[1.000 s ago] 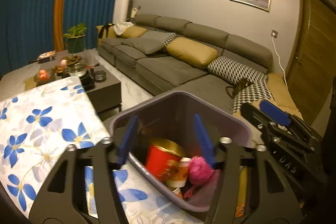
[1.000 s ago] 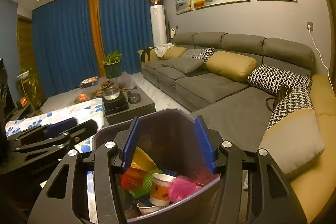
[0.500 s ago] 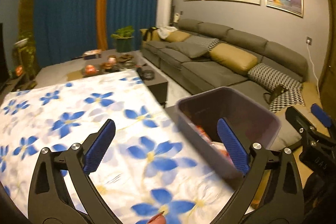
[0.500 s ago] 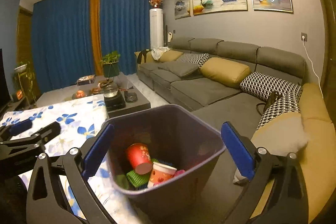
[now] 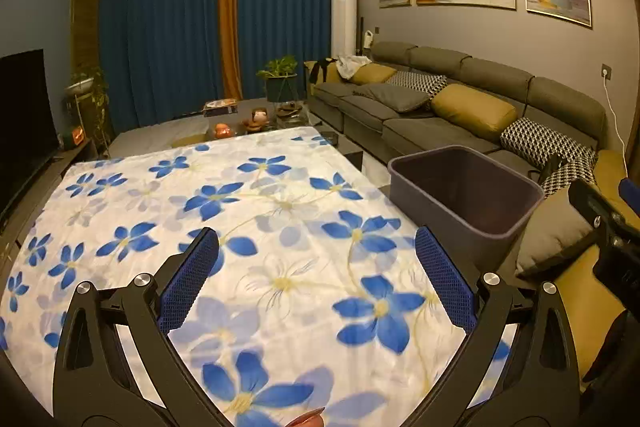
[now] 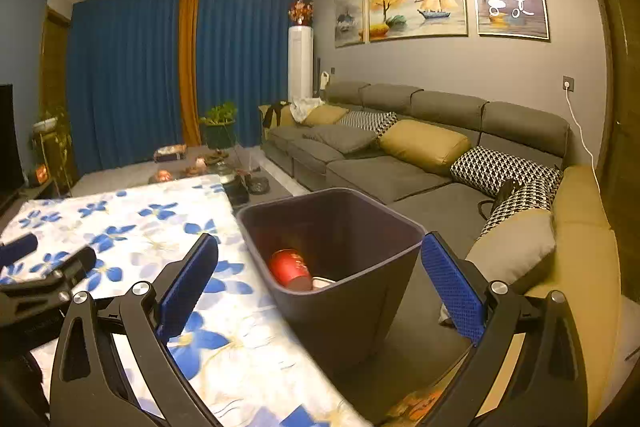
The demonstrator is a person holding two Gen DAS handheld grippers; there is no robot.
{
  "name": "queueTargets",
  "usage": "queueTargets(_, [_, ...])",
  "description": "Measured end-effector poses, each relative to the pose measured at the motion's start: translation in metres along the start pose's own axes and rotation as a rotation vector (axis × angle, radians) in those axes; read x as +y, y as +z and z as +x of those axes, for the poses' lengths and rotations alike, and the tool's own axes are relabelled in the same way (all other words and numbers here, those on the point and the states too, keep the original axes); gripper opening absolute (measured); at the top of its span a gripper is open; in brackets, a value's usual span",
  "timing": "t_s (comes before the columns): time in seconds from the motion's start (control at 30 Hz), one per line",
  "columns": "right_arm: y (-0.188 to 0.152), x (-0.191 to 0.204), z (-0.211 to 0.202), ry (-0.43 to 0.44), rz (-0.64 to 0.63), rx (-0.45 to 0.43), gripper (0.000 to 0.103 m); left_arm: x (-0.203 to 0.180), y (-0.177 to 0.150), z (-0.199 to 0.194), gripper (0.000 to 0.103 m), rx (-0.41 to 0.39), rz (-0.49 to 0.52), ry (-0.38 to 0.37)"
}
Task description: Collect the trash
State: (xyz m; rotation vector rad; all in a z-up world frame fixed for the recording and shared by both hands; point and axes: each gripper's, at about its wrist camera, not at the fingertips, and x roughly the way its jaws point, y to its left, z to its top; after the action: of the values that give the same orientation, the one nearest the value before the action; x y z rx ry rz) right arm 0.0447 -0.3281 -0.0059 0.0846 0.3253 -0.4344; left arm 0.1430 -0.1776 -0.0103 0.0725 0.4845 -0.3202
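Purple-grey plastic trash bin [image 6: 344, 267] parked just off the right edge of the table, between the flowered tablecloth [image 5: 224, 227] and the grey sectional sofa [image 5: 460, 115]. Red cup [image 6: 290, 269] tipped on its side down inside, touching a paper cup rim [image 6: 324, 281] next to it; rest of the contents hidden by the near wall.

Right gripper [image 6: 320, 283] spread about as wide as it goes, gripping nothing. Bin framed between its blue pads [image 6: 188, 285] but farther out, no contact, left pad over the cloth and right pad over the sofa seat.

Left gripper [image 5: 318, 281] equally wide, also empty, hanging over bare tablecloth. From there, bin [image 5: 466, 195] far and to the right, well outside the fingers [image 5: 446, 279], interior too dark to read. Bit of the other gripper poking in at the right edge.

Cluttered coffee table [image 5: 256, 119] beyond the far end of the cloth, blue curtains [image 5: 168, 31] behind.
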Motion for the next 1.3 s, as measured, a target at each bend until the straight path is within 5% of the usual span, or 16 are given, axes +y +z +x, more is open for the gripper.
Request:
queueTargets(0.5, [-0.019,0.033,-0.08,0.047,-0.014,-0.014,0.098,0.039,-0.028,-0.073,0.097,-0.032,-0.031,0.021])
queueTargets(1.3, [-0.03,0.039,-0.115,0.05,-0.034,-0.044,0.098,0.044,-0.037,-0.113,0.097,-0.073,-0.042,0.018])
